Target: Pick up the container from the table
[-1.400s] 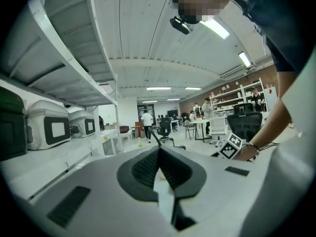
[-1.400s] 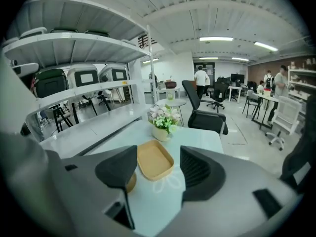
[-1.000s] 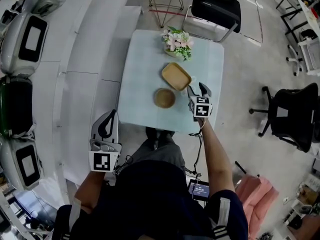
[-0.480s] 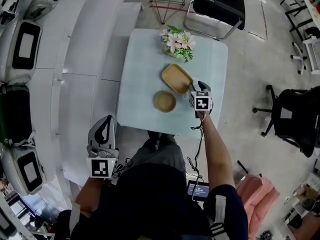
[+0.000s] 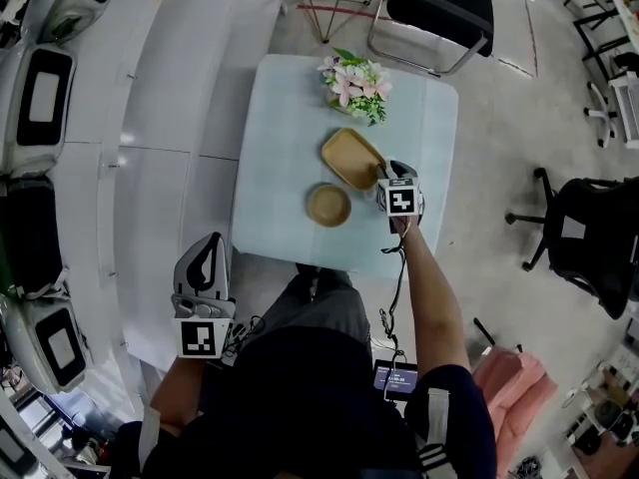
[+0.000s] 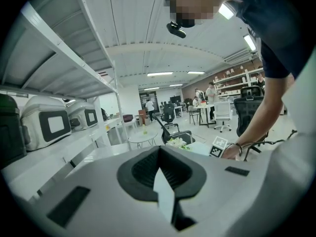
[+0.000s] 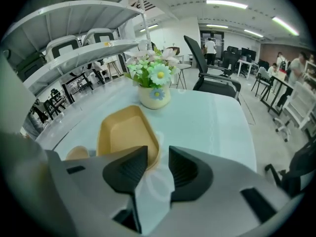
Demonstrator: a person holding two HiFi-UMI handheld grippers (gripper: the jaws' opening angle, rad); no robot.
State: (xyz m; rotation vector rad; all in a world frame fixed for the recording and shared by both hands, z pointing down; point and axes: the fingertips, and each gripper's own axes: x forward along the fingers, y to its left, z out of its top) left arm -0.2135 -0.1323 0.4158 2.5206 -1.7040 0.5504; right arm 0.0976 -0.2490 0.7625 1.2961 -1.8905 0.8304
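Note:
The container [image 5: 349, 156] is a tan rectangular tray on the pale table [image 5: 280, 148]; it also fills the middle of the right gripper view [image 7: 121, 132]. My right gripper [image 5: 387, 173] is at its near right corner, pointing steeply down. In the right gripper view the jaws [image 7: 158, 154] straddle the tray's rim, one inside and one outside, with a gap still showing beside the rim. They have just been closing. My left gripper [image 5: 207, 252] hangs off the table's near left side with its jaws together [image 6: 159, 149] and nothing in them.
A round tan bowl [image 5: 328, 205] sits just left of the tray. A flower pot [image 5: 354, 80] stands at the table's far edge. A white counter [image 5: 150, 118] with appliances [image 5: 40, 88] runs along the left. Black chairs stand beyond the table [image 5: 434, 8] and at the right [image 5: 589, 238].
My right gripper has sunk onto the tray's near right corner and its jaws have narrowed around the rim. The left gripper has drifted slightly down and back.

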